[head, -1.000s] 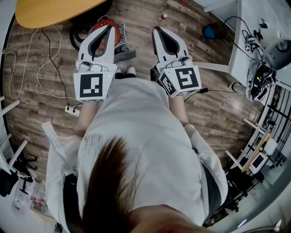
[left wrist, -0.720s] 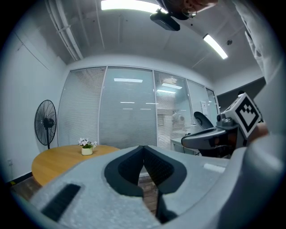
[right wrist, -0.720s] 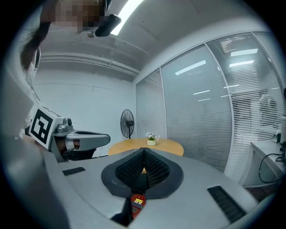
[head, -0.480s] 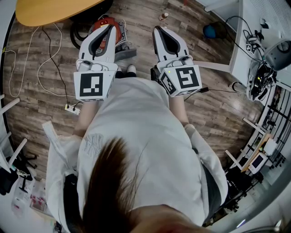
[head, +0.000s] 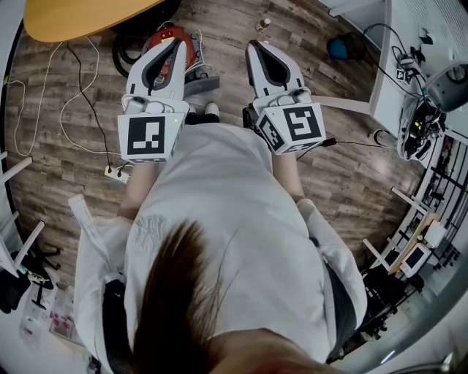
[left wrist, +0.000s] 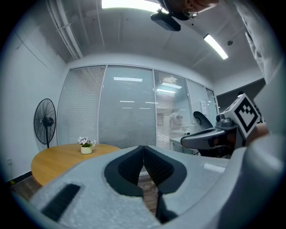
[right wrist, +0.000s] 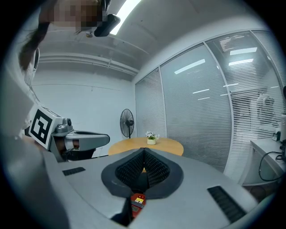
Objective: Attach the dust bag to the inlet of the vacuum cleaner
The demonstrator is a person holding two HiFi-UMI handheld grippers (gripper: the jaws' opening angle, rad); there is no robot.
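Left gripper [head: 176,44]: jaws closed pad to pad, nothing gripped.
Right gripper [head: 253,47]: jaws closed pad to pad, nothing gripped.
Vacuum cleaner [head: 191,58]: red body on the wood floor [head: 219,29], under and ahead of the left gripper.
Obstruction: the left gripper covers most of the vacuum cleaner; the person's white shirt [head: 219,219] fills the middle of the head view.
Surroundings: round wooden table [head: 80,18] beyond the vacuum cleaner; flower pot [left wrist: 86,145] on it; pedestal fan [left wrist: 45,123] beside it; power strip [head: 115,175] and white cable [head: 44,95] on the floor, left; small bottle [head: 262,25] ahead of the right gripper.
Hard to make out: the dust bag and inlet cannot be identified; the right gripper view shows only a red sliver below its jaws.
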